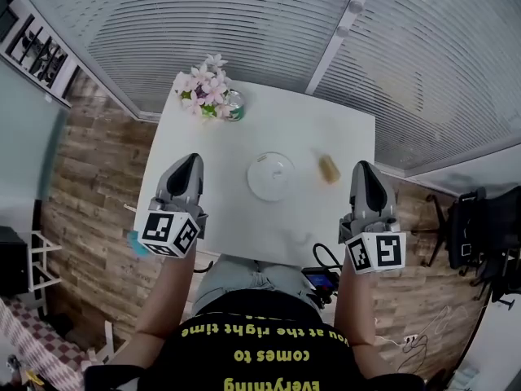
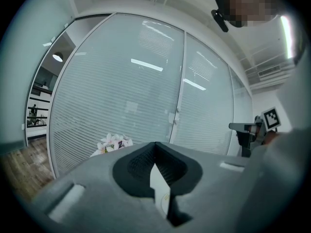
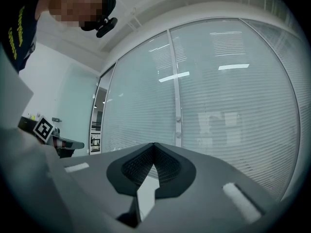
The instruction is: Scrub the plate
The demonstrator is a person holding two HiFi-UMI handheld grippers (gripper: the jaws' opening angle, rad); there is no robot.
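Note:
A white round plate [image 1: 271, 176] lies in the middle of the white table [image 1: 212, 137]. A small yellowish scrubbing pad [image 1: 329, 169] lies to its right. My left gripper [image 1: 189, 164] hangs over the table's left edge, shut and empty, well left of the plate. My right gripper [image 1: 364, 173] hangs over the right edge, shut and empty, just right of the pad. In the left gripper view the jaws [image 2: 155, 147] meet at their tips with nothing between; the right gripper view shows the same for the right gripper [image 3: 154, 147]. Each gripper view catches the other gripper at its edge.
A bunch of pink and white flowers [image 1: 205, 87] in a glass vase stands at the table's far left corner. Glass walls with blinds [image 1: 244, 23] rise behind the table. A black chair [image 1: 472, 230] stands at the right. Cables [image 1: 326, 259] hang at the near edge.

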